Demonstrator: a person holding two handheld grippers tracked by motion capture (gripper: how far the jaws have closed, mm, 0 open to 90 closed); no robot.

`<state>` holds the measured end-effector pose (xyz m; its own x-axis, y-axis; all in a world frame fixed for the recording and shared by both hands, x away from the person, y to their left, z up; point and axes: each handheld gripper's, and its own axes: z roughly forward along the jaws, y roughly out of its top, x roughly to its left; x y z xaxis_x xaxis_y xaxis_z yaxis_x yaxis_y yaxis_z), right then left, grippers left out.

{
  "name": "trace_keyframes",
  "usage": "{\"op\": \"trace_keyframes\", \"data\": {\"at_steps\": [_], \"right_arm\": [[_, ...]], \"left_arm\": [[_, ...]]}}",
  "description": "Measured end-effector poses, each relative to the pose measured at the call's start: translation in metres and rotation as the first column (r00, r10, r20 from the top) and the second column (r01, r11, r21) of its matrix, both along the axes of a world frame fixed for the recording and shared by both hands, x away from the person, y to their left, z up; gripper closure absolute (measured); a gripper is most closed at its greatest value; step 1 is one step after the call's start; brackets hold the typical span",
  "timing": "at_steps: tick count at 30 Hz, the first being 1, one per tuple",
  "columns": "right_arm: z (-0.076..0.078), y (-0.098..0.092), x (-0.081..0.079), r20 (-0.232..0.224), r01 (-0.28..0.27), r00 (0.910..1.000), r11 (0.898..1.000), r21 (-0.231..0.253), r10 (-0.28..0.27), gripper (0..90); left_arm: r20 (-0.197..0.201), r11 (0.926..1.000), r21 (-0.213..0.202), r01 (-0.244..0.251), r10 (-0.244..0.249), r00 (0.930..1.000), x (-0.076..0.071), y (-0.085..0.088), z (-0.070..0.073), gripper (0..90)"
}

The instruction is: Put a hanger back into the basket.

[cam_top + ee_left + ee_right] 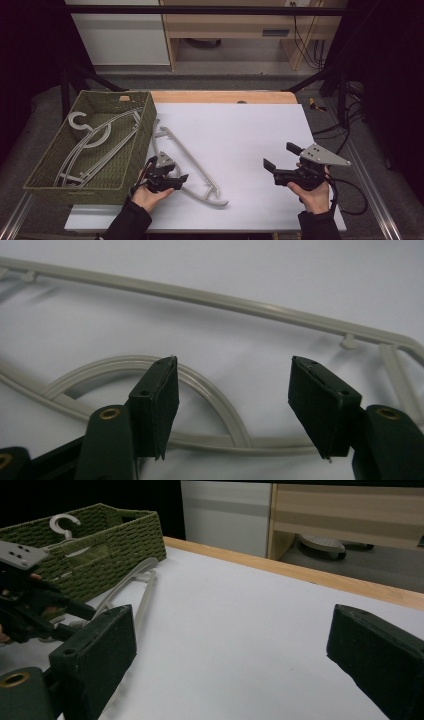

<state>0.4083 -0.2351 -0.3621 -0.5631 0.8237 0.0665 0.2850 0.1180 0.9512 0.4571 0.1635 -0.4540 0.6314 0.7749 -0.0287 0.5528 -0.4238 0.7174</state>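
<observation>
The hanger [192, 167] lay flat on the table [250, 140] beside the basket [45, 172], long axis running diagonally. The left gripper [181, 178], nearer, hovered over it part-open, holding nothing. The right gripper [280, 157] stood wide open, empty, well apart.

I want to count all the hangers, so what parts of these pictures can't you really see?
- High view: the grey plastic hangers in the green woven basket overlap, so their count is unclear.
- High view: the left tool covers part of the grey plastic hanger on the white table.
- Left gripper view: that hanger's ends are cut off by the picture's edges.
- Right gripper view: the basket's wall hides its hangers, except one hook.
</observation>
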Motion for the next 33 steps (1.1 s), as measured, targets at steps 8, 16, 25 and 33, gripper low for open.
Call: {"op": "trace_keyframes", "data": {"at_steps": [8, 16, 25, 33], "right_arm": [[0.001, -0.002, -0.001, 0.004, -0.001, 1.0000, 1.000, 0.005, 0.001, 5.7], [0.001, 0.001, 0.000, 0.003, -0.004, 1.0000, 1.000, 0.004, 0.004, 5.8], [0.001, 0.000, 0.000, 0.007, -0.004, 1.0000, 1.000, 0.002, 0.004, 5.7], [0.001, -0.001, -0.001, 0.006, -0.003, 1.0000, 1.000, 0.005, 0.003, 5.7]], "left_arm": [[-0.081, 0.9985, 0.041, -0.035, 0.038, 0.9960, 0.008, -0.005, -0.014, 41.2], [-0.049, 0.9945, 0.071, -0.077, 0.080, 0.9956, 0.009, -0.008, -0.017, 54.3], [-0.023, 0.9950, 0.097, -0.026, 0.028, 0.9993, 0.014, -0.025, -0.015, 69.2], [-0.013, 0.9942, 0.105, 0.025, -0.023, 0.9996, 0.017, -0.036, -0.014, 73.0]]}}
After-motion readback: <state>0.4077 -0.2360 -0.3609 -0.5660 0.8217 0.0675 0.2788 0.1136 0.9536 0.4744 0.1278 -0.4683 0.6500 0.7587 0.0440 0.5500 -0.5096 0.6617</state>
